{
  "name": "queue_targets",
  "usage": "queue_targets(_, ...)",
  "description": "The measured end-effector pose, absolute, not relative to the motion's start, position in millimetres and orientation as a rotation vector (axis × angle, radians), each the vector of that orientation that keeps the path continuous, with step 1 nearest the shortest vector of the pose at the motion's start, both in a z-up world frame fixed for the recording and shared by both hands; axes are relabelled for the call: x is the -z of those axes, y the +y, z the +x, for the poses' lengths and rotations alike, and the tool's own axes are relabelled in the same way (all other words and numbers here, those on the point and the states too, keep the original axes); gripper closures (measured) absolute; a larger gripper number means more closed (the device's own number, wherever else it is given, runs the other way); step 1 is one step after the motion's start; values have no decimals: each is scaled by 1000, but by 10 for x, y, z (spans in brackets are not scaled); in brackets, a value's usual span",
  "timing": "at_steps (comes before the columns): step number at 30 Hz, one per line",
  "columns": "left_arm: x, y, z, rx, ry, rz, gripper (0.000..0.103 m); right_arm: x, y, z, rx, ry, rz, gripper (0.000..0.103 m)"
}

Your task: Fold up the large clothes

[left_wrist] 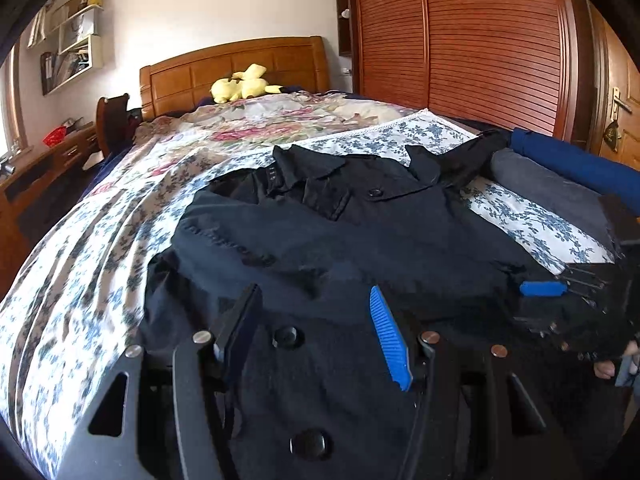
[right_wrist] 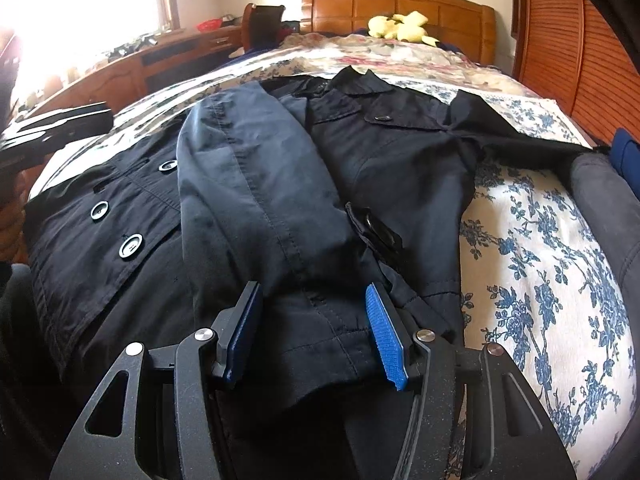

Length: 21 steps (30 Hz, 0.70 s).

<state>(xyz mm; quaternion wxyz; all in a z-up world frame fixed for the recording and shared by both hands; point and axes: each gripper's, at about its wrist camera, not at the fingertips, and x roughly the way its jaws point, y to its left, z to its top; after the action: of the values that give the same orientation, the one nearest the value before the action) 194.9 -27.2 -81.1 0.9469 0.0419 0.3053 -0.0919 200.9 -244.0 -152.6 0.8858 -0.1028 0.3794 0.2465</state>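
A large dark navy buttoned coat (left_wrist: 320, 240) lies spread on the bed, collar toward the headboard; it also shows in the right wrist view (right_wrist: 380, 152). One sleeve (right_wrist: 248, 184) is folded across the coat's front. My left gripper (left_wrist: 314, 320) is open just above the coat's lower front, near its buttons. My right gripper (right_wrist: 312, 316) is open, its jaws on either side of the folded sleeve's cuff end. The right gripper also shows at the right edge of the left wrist view (left_wrist: 560, 292).
The bed has a blue floral sheet (right_wrist: 540, 280) and a pink floral quilt (left_wrist: 248, 128). A grey and a blue folded garment (left_wrist: 560, 184) lie at the right edge. A yellow plush toy (left_wrist: 240, 86) sits by the headboard. A wooden wardrobe (left_wrist: 480, 40) stands right, a desk (right_wrist: 160, 60) left.
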Motion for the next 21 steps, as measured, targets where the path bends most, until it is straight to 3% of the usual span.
queue_targets(12, 1100, -239, 2488, 231, 625, 60, 48, 1494, -2394, 1995, -462, 796, -212, 48)
queue_targets(19, 1211, -160, 2519, 246, 632, 7, 48, 1184, -2483, 2028, -440, 788, -191, 48)
queue_targets(21, 1215, -152, 2512, 250, 625, -1, 48, 1021, -2510, 2067, -424, 760, -196, 43)
